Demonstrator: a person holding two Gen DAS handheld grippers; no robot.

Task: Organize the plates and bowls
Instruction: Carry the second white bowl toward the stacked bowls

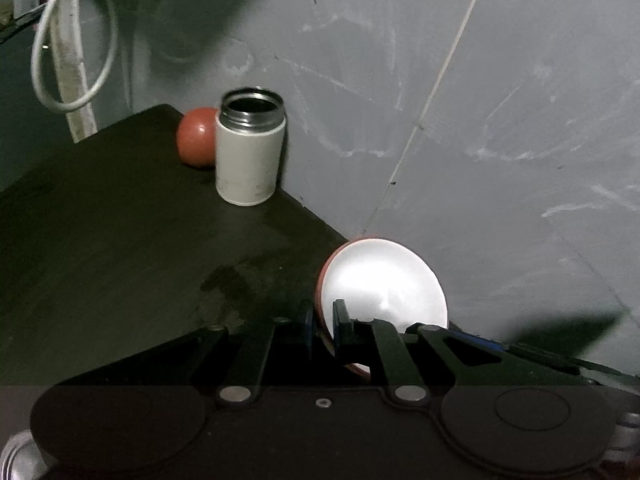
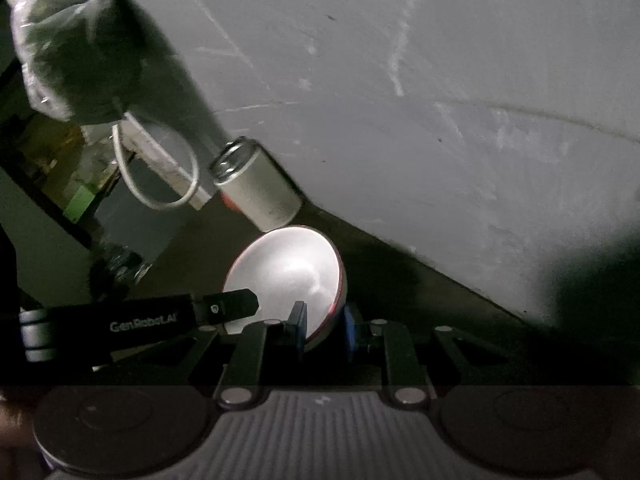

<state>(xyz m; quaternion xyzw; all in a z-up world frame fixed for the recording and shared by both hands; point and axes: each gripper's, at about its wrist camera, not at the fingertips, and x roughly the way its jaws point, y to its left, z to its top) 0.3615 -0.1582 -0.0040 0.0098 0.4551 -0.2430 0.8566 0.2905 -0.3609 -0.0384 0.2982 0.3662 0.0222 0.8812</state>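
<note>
A bowl (image 1: 384, 280), white inside and red outside, is tilted on edge just past the dark table's (image 1: 100, 240) right edge. My left gripper (image 1: 323, 318) is shut on its lower rim, one pad inside and one outside. In the right wrist view the same bowl (image 2: 288, 268) faces up and left. My right gripper (image 2: 325, 322) is shut on its near rim. The left gripper's black finger (image 2: 236, 304) reaches the bowl's left rim there. A red rounded object (image 1: 196, 136), perhaps another bowl, sits at the table's far corner.
An open white jar with a steel threaded mouth (image 1: 250, 152) stands near the table's far edge, in front of the red object. A white cable loop (image 1: 72, 60) hangs at the far left, and a plastic bag (image 2: 64, 40) beyond. Grey tiled floor (image 1: 500, 120) lies right of the table.
</note>
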